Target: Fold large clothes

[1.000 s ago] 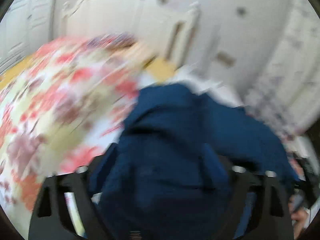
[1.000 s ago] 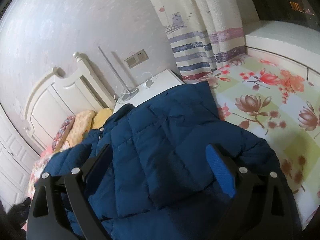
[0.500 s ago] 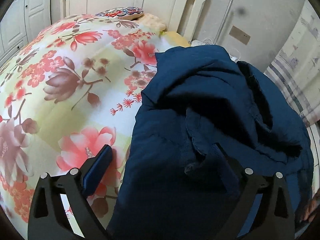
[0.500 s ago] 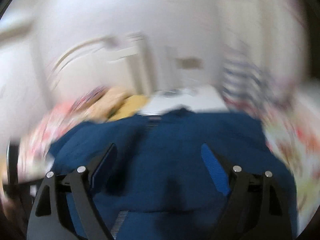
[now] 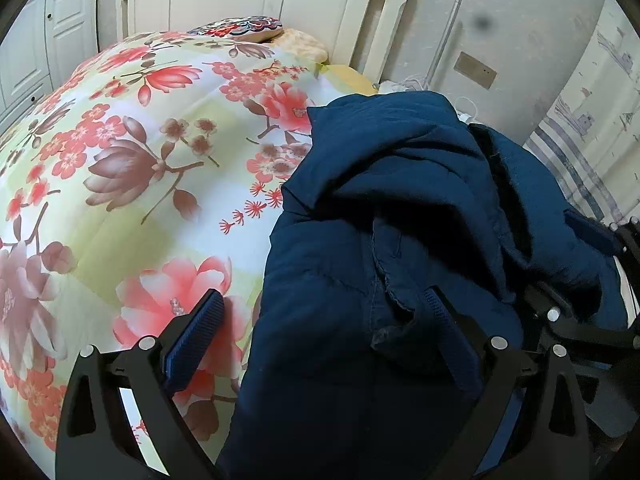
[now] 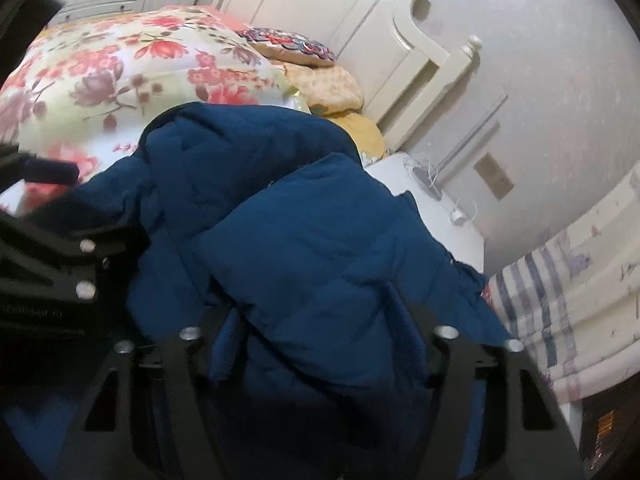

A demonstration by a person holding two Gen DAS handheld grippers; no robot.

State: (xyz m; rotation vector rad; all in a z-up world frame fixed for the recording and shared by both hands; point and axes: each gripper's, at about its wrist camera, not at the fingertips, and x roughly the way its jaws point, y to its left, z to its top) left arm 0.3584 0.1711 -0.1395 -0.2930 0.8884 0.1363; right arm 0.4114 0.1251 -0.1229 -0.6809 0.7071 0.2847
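Left wrist view: a floral quilted bedspread in cream, pink and green (image 5: 132,168) carries a dark blue padded winter jacket (image 5: 360,280), heaped toward its right side. The left gripper (image 5: 320,332) has its jaws spread wide, jacket fabric bunched between them (against the right pad only). In the right wrist view, the right gripper (image 6: 316,320) stands parted too, jacket folds draped between its fingers.

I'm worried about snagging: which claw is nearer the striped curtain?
Right. The right claw sits at the blue padded jacket's curtain-side edge, with the striped curtain just beyond it. The left claw is at the jacket's opposite edge, by the floral quilt.
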